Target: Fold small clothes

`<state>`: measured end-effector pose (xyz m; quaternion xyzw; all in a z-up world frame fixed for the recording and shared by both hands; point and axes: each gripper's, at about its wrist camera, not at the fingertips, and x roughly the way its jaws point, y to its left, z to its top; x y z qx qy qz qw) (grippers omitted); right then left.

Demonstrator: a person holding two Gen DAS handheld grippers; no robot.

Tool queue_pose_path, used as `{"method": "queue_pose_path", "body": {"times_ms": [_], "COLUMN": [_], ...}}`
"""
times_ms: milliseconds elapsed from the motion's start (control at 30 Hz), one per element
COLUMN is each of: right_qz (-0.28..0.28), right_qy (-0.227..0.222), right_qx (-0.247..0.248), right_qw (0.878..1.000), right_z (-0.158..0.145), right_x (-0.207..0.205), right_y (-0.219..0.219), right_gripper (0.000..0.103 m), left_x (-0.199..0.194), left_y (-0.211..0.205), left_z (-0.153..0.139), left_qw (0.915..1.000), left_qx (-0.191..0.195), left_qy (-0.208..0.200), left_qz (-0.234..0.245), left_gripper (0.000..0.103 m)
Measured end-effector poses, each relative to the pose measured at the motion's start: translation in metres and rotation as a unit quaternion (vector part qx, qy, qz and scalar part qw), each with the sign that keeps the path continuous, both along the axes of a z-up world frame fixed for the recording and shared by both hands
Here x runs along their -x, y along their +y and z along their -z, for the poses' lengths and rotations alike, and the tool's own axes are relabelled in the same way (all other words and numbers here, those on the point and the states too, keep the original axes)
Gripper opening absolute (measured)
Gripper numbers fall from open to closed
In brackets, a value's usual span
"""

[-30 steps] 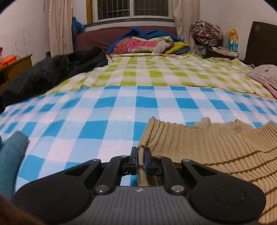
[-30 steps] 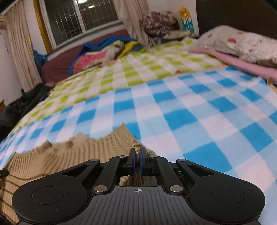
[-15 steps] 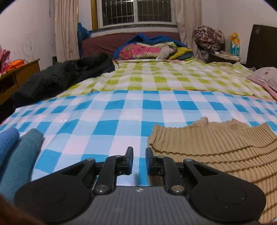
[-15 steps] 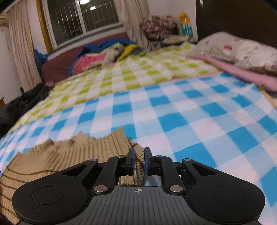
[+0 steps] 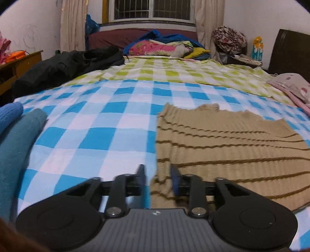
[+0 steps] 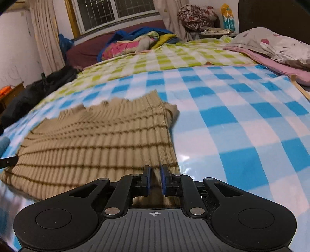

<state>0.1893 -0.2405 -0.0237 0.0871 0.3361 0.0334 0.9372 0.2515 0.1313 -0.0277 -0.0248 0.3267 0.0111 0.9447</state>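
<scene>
— So where does the sweater (image 5: pixel 222 147) lie?
— Flat on the blue-checked sheet (image 5: pixel 96 135), near its front edge. It looks soft, light and floppy; corners or hems would suit a grip best.
— And the tongs?
— The left gripper (image 5: pixel 157 174) is opening, its pads astride the left edge, not pressing. The right gripper (image 6: pixel 154 178) stands slightly apart over the right edge, gripping nothing.

— What's at the far end?
— A barred window (image 5: pixel 151 9) with curtains (image 5: pixel 72 25), and a heap of bright bedding (image 5: pixel 164 46) below it.
— On the left?
— A black garment (image 5: pixel 64 67), possibly a coat, lying on the green checked sheet (image 5: pixel 174 71) beyond the blue checked sheet (image 5: pixel 108 120).
— And right?
— A spotted pillow (image 6: pixel 275 44).
</scene>
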Motion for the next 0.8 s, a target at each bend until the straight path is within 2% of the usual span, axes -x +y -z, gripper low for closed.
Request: {"method": "queue_pose_path", "body": {"times_ms": [167, 267, 400, 500, 600, 800], "right_qz": [0.011, 0.016, 0.016, 0.018, 0.024, 0.030], "right_qy": [0.006, 0.009, -0.016, 0.018, 0.014, 0.004], "right_qx": [-0.006, -0.010, -0.018, -0.022, -0.028, -0.037], "right_qw": [1.000, 1.000, 1.000, 0.999, 0.999, 0.999], "right_z": [0.003, -0.003, -0.014, 0.004, 0.001, -0.003], "right_x": [0.006, 0.008, 0.023, 0.019, 0.019, 0.029], "right_y": [-0.007, -0.007, -0.008, -0.012, -0.013, -0.017], "right_gripper": [0.010, 0.010, 0.012, 0.014, 0.016, 0.016], "left_x": [0.000, 0.007, 0.013, 0.010, 0.014, 0.028], "left_y": [0.001, -0.002, -0.002, -0.005, -0.006, -0.010], "left_z": [-0.005, -0.011, -0.007, 0.001, -0.008, -0.013], "left_qw": [0.9999, 0.9999, 0.9997, 0.9993, 0.9989, 0.9981], "left_qx": [-0.002, 0.002, 0.004, -0.003, 0.008, -0.012], "left_qy": [0.009, 0.000, 0.013, 0.027, 0.028, 0.042], "left_qz": [-0.014, -0.016, -0.019, -0.024, -0.036, -0.044], "left_gripper": [0.048, 0.047, 0.047, 0.048, 0.047, 0.047]}}
